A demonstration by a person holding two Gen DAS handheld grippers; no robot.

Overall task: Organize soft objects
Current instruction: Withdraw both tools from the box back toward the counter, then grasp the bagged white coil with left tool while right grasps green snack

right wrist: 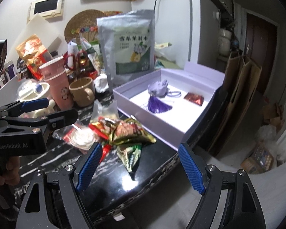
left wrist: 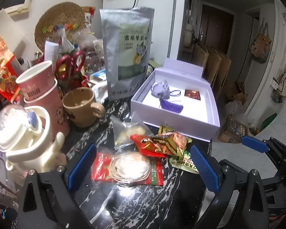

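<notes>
Snack packets, left wrist view: heaped [left wrist: 162, 143] on the black marbled desk [left wrist: 135, 206], just ahead of the left hand-held gripper [left wrist: 143, 169].
Left hand-held gripper: jaws wide apart, holding nothing; a red packet with a white disc [left wrist: 127, 168] lies between its blue pads.
Lavender box: open [left wrist: 173, 118], beyond the heap, holding a purple tasselled sachet [left wrist: 162, 91].
Snack packets, right wrist view: heap [right wrist: 127, 131] ahead-left of the right hand-held gripper [right wrist: 141, 168].
Right hand-held gripper: wide open, empty.
Left hand-held gripper: seen at far left [right wrist: 53, 112].
</notes>
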